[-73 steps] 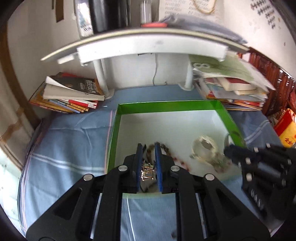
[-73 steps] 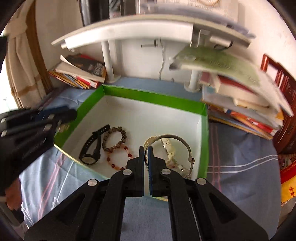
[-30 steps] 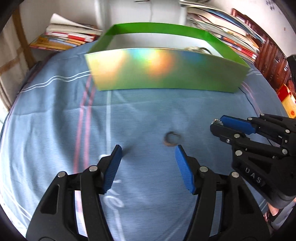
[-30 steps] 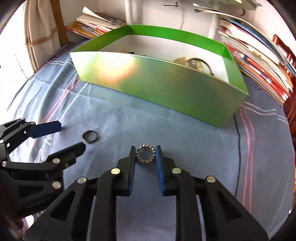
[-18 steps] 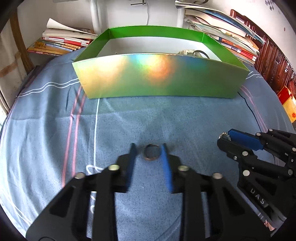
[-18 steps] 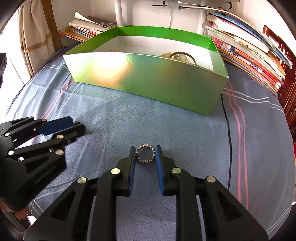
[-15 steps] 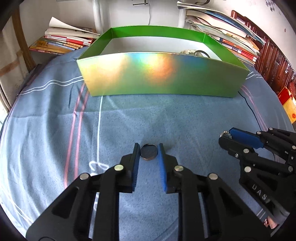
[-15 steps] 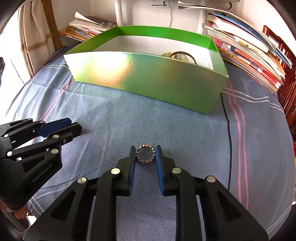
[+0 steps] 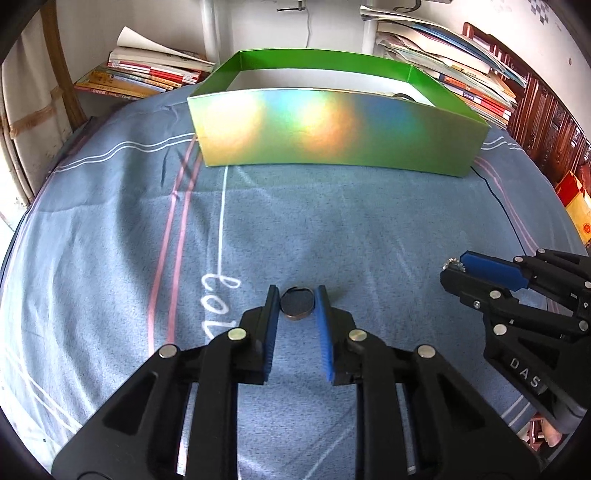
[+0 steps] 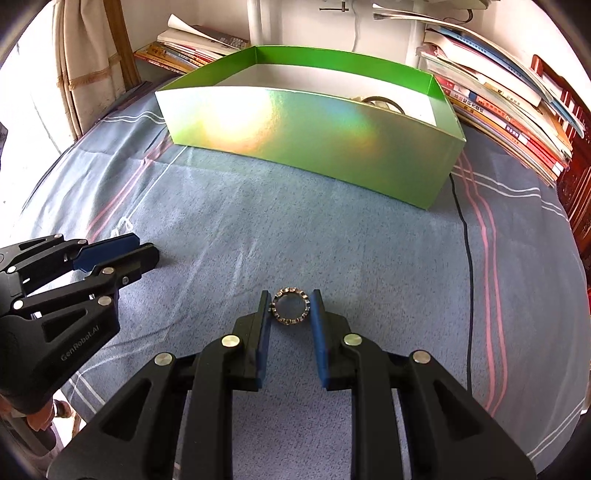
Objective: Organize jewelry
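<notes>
My left gripper (image 9: 297, 295) is shut on a plain dark metal ring (image 9: 297, 316), held by its two sides just over the blue striped cloth (image 9: 332, 229). My right gripper (image 10: 290, 299) is shut on a studded ring (image 10: 291, 324), also low over the cloth. Each gripper shows in the other's view: the right gripper (image 9: 452, 271) at the right with a glint of the studded ring (image 9: 452, 263) at its tips, the left gripper (image 10: 147, 254) at the left. The green box (image 10: 306, 125) stands beyond both, with a bangle (image 10: 380, 100) showing inside.
Stacks of books (image 10: 517, 110) line the right side and more books (image 9: 147, 74) lie at the back left. A thin black cable (image 10: 467, 258) runs across the cloth right of the box. White shelf posts (image 9: 208, 29) rise behind the box.
The left jaws, wide around the plain ring a second ago, have closed onto it. Both grippers have drawn back from the box. The right gripper kept its hold on the studded ring.
</notes>
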Demonstrator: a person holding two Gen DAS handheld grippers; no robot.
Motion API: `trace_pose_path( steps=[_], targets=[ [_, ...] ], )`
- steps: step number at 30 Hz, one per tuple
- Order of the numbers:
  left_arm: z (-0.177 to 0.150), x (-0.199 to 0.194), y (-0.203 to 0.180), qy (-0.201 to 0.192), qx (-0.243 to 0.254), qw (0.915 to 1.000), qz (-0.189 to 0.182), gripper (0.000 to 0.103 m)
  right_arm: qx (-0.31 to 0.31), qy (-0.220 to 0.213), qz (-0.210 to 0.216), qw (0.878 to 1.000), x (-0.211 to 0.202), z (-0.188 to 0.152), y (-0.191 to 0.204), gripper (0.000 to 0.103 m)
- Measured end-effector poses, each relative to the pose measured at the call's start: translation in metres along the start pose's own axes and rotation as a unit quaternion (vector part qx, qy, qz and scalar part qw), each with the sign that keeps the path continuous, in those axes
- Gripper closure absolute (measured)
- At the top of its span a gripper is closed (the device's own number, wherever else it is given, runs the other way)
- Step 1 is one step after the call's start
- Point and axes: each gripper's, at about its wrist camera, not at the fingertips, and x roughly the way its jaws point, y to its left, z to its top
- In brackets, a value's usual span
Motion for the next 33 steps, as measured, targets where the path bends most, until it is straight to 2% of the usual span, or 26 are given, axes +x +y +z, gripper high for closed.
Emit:
trace_pose_path(
  steps=[3,6,9,15,23,25,26,33],
  targets=[
    [0.000,-0.001,0.006,0.001,-0.011,0.9999,-0.008,0.070,0.002,-0.001,-0.006,1.000,0.001,0.000,0.001,0.074],
    [0.000,-0.002,0.013,0.001,-0.021,0.9996,-0.021,0.069,0.004,-0.004,-0.009,1.000,0.001,0.000,0.000,0.070],
    [0.001,-0.001,0.014,0.002,-0.024,0.9994,-0.026,0.068,0.005,-0.006,-0.009,1.000,0.000,-0.001,0.000,0.070],
    [0.001,0.001,0.000,0.001,-0.007,1.0000,0.005,0.067,0.004,-0.012,-0.005,1.000,-0.001,-0.003,-0.002,0.070],
    [0.002,0.001,-0.016,-0.008,0.012,0.9996,0.024,0.078,0.004,-0.016,-0.008,1.000,-0.001,-0.003,-0.001,0.070],
    [0.001,0.000,-0.017,-0.009,0.014,0.9997,0.019,0.083,0.004,-0.017,-0.008,1.000,-0.001,-0.003,-0.001,0.073],
    [0.001,0.000,-0.017,-0.010,0.014,0.9997,0.019,0.083,0.004,-0.018,-0.005,1.000,-0.002,-0.003,0.000,0.082],
    [-0.001,-0.003,-0.011,-0.013,0.008,0.9996,0.023,0.083,0.008,-0.016,-0.006,1.000,-0.002,-0.003,-0.001,0.082]
  ],
)
